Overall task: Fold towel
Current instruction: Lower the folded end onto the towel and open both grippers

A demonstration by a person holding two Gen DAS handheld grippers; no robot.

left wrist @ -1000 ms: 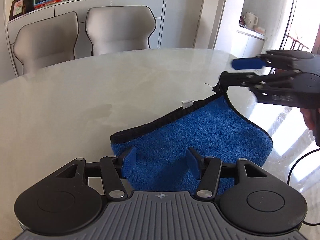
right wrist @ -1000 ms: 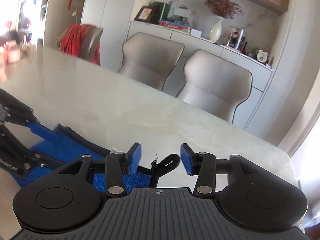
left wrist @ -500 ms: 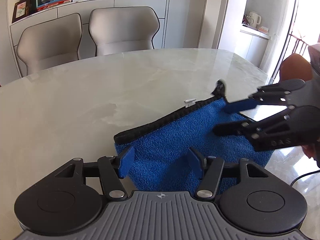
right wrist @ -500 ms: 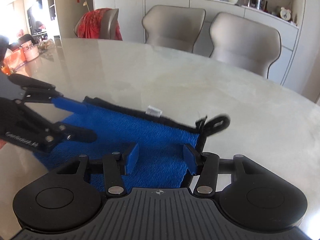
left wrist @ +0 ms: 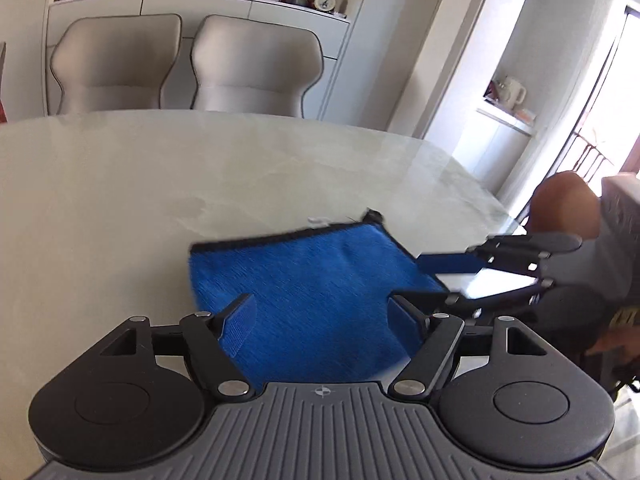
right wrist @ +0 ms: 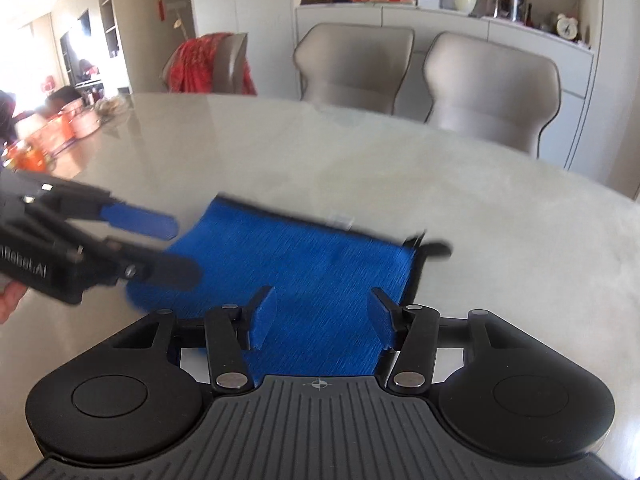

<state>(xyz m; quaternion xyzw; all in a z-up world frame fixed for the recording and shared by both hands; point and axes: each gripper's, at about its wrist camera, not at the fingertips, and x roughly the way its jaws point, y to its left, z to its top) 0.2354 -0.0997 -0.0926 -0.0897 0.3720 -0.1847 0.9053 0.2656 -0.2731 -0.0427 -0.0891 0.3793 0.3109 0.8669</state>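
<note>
A blue towel [left wrist: 316,280] with a black hem lies folded flat on the pale marble table [left wrist: 160,184]; it also shows in the right wrist view [right wrist: 304,272]. Its hanging loop [right wrist: 434,247] and white tag [right wrist: 340,221] lie at the far edge. My left gripper [left wrist: 324,320] is open and empty above the towel's near edge. My right gripper [right wrist: 322,320] is open and empty above the towel's near right part. Each gripper shows in the other's view, the right one [left wrist: 436,276] at the towel's right side, the left one [right wrist: 168,248] at its left side.
Two beige chairs [left wrist: 256,68] stand behind the table, with a sideboard of ornaments behind them. A chair with a red cloth [right wrist: 212,64] and orange pots [right wrist: 60,128] are at the far left. The table's right edge [left wrist: 500,208] is near the towel.
The right gripper let go of the towel's far corner and drew back to the near side. The towel now lies flat, folded. Both grippers have pulled back and tilted up.
</note>
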